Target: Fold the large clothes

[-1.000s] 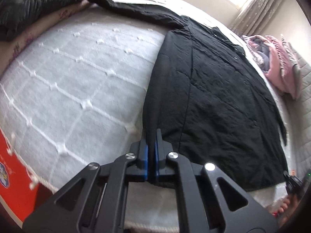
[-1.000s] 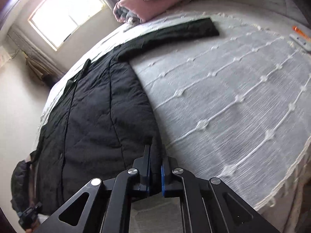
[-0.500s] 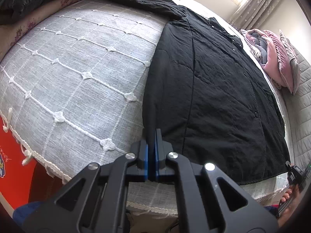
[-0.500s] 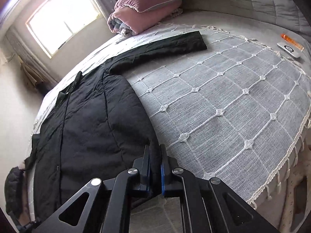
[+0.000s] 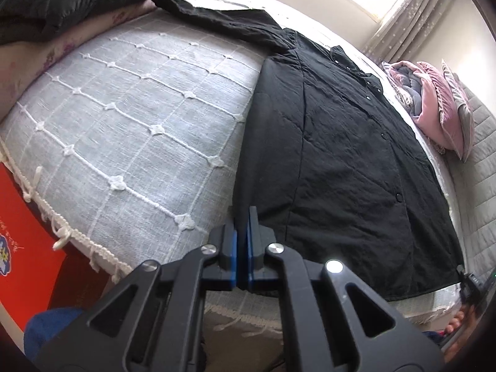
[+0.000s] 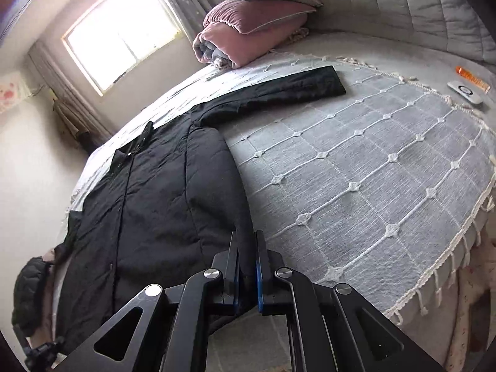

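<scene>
I pinch the bottom corners of the black coat (image 5: 341,155) tight with my left claw (image 5: 242,214) and right claw (image 6: 247,238), so I can fold it up over the bed (image 5: 124,124).

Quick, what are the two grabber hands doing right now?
Left gripper: closed on the hem corner of the black coat.
Right gripper: closed on the coat's other hem corner.

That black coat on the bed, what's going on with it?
A person is folding it with a handheld gripper in each hand. The black coat lies spread flat on the grey bedspread, both sleeves out sideways. The left gripper and the right gripper are each shut on a bottom corner of its hem. No fold has been made yet.
</scene>
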